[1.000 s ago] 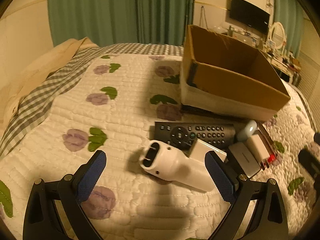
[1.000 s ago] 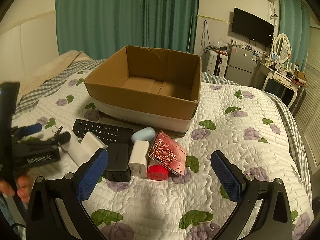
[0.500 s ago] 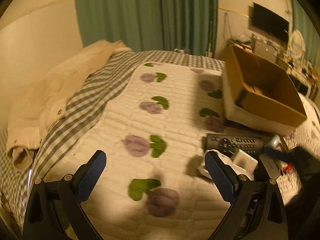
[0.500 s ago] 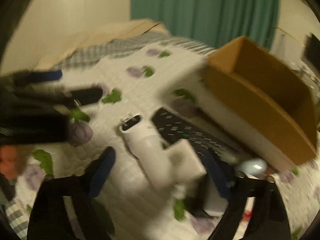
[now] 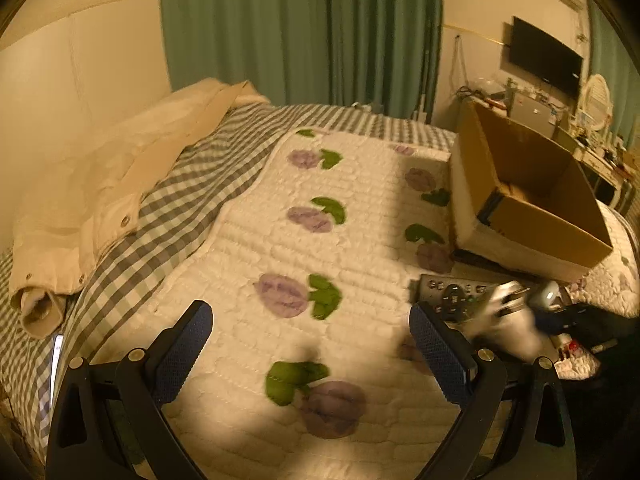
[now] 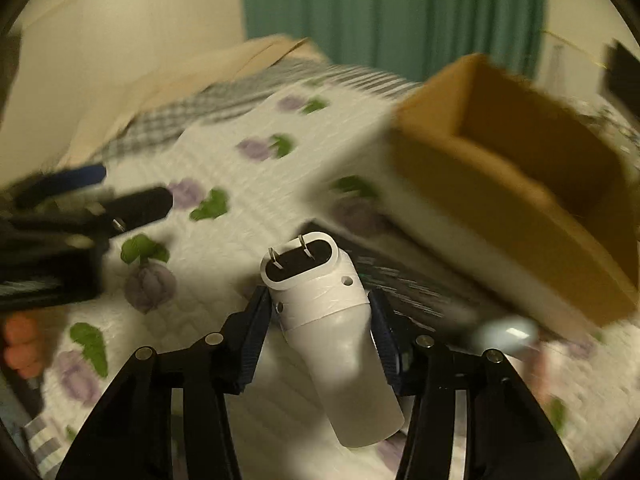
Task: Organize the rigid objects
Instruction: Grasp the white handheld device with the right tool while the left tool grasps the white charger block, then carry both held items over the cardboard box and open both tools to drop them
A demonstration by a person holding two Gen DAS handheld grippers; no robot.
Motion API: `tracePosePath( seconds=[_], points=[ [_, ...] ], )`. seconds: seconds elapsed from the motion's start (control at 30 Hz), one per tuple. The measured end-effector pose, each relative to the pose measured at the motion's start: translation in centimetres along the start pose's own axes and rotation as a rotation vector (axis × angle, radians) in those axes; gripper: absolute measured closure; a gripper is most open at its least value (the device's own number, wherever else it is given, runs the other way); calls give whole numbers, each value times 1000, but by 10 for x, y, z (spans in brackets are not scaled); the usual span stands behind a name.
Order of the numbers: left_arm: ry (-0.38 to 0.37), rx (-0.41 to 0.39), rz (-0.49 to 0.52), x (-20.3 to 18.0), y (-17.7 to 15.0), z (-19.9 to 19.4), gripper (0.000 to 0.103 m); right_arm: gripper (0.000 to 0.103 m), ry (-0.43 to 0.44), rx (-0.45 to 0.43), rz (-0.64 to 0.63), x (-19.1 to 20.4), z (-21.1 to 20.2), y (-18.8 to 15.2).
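right wrist view, nearest first: the right gripper [image 6: 320,320] has its two dark padded jaws clamped on the sides of one white plug-in device [image 6: 332,332], two metal prongs pointing away, lifted just above the quilted bed [image 6: 224,152]. beyond it the scene is blurred; one black remote [image 5: 452,294] lies on the quilt, and past that stands one open cardboard box [image 6: 520,184], which looks empty. from the left wrist view, the left gripper [image 5: 312,344] hangs with its jaws wide apart over bare quilt, holding nothing; a small cluster of other items to its right is too blurred to count. farther off lie one cream jacket [image 5: 100,184] and green curtains [image 5: 304,28]. judging by this, the step in hand is carrying the first picked item; the next move calls for swinging it over the box rim and releasing inside.
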State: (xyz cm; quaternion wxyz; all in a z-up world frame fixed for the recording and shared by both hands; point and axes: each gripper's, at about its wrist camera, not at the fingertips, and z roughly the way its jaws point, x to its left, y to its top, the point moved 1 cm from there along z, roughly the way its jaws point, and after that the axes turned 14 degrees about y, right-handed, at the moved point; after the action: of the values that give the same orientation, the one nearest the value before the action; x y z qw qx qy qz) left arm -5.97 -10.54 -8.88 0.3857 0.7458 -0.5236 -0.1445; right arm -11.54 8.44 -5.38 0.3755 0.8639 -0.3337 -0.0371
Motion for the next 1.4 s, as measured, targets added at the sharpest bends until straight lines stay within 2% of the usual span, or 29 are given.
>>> tracePosePath(
  seconds=[0.07,0.17,0.27,0.4,0.77,0.8,0.9,1.03,1.2,1.4],
  points=[
    [-28,-16,35,-13,-1,-4,4,54,-50,-38,21,-7,-29,-2],
    [-109,-12,86,-43,-6,-8,4,54,-109,-90,71,-23,-65,-11],
    [-166,-7,138,-72,-13,-10,4,54,-150,-104,111,-42,-83,-21],
    [-212,17,195,-103,-23,-7,4,54,-158,-109,166,-63,-89,-27],
    [-188,78,344,-154,-41,17,7,54,-128,-122,214,-76,-94,-36],
    [-178,89,357,-157,-43,20,11,54,-127,-122,215,-76,-93,-36],
    [-194,134,381,-164,-48,27,48,54,-124,-125,214,-75,-94,-36],
    [-205,108,376,-161,-51,13,48,54,-129,-127,211,-74,-96,-36],
    [-235,37,329,-145,-50,-31,48,54,-144,-148,200,-68,-109,-30],
    [-275,-106,265,-123,-7,-101,48,54,-161,-212,173,-60,-143,-3]
  ],
)
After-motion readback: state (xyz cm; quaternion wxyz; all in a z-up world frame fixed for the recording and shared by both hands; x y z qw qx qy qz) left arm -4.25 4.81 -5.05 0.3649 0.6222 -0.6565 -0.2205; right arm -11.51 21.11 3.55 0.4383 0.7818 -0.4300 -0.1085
